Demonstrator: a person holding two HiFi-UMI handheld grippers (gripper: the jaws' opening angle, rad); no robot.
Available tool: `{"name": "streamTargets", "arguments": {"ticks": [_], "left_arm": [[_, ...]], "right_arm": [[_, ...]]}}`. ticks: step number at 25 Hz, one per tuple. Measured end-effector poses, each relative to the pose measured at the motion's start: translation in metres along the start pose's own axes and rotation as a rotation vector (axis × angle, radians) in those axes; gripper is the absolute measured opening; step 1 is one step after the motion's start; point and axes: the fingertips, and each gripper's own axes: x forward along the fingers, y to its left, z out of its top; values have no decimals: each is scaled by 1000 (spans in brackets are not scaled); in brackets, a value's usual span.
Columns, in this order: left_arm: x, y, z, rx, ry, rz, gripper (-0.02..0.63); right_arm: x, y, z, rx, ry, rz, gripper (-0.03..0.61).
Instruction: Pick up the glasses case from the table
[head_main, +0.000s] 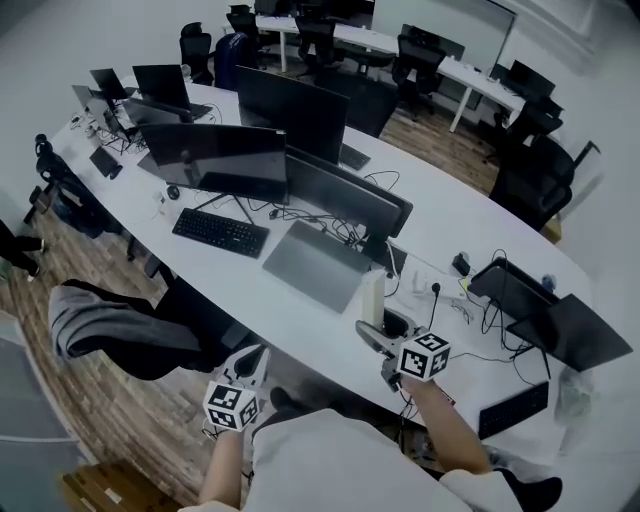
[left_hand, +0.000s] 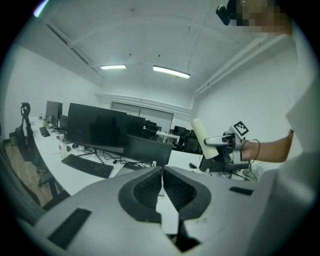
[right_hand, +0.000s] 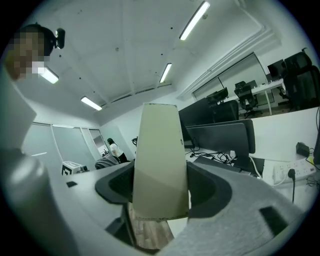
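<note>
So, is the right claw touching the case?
Touching. The right gripper view shows the right claw closed on the case, its inner faces pressed against both sides of it.

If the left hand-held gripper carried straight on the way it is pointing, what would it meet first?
Probably the white table, just ahead of the left hand-held gripper, near the dark monitor; depth is unclear.
</note>
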Motion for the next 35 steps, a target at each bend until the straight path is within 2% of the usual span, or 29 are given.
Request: {"name": "streamTargets", "arguments": {"ticks": [8,15,21,27,35], "left_arm": [[-3,-44,5,-16,-32,25,11],[-13,-59,19,2,-60,33,11],[-28,-49,36,17,-67,16,11],[-46,-33,48,34,-85,-3,11],[-58,-6,47,31,-83,10,11]], "right_arm": [[-50,0,15,-52,-49,69,311],[-71,14,23,-83,-99,106,311],[-81,33,40,-108,-167,96,311],[-83,52,46,-79,-225,93,311],[-68,69,50,-92,-233,93,311]]}}
